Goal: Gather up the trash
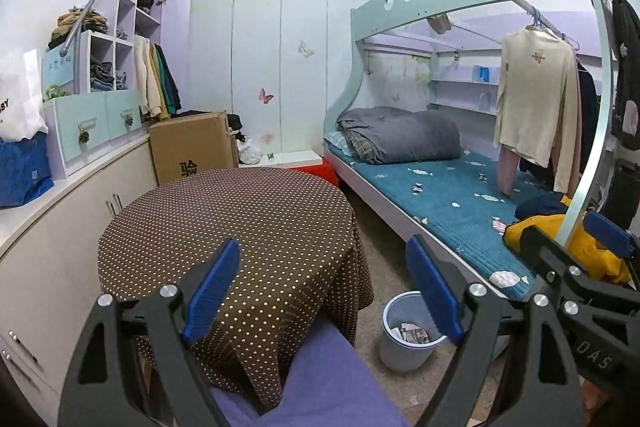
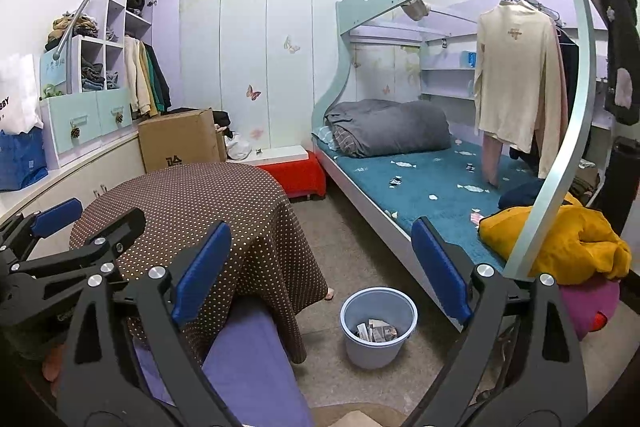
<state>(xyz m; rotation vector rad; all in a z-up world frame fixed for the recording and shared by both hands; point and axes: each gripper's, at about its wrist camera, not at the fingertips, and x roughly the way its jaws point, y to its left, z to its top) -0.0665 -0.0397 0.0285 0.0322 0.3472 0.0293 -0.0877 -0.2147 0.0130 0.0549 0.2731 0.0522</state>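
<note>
A pale blue waste bin (image 1: 400, 353) (image 2: 376, 349) stands on the floor between the round table and the bed, with crumpled paper trash (image 1: 414, 333) (image 2: 376, 331) inside. My left gripper (image 1: 324, 291) is open and empty, held above the table edge and a purple seat. My right gripper (image 2: 320, 273) is open too, with nothing between its blue pads, and the bin shows low between its fingers. Each gripper appears at the edge of the other's view (image 1: 572, 235) (image 2: 92, 219). A small dark-and-white scrap (image 2: 396, 181) (image 1: 418, 189) lies on the blue mattress.
The round table (image 1: 240, 219) (image 2: 192, 195) wears a brown dotted cloth. A purple seat (image 1: 328, 379) is right below me. A bunk bed (image 2: 420, 187) holds a grey quilt, hanging clothes and a yellow garment (image 2: 568, 243). Behind are a cardboard box (image 1: 192, 151), a red stool (image 2: 296, 175) and cabinets.
</note>
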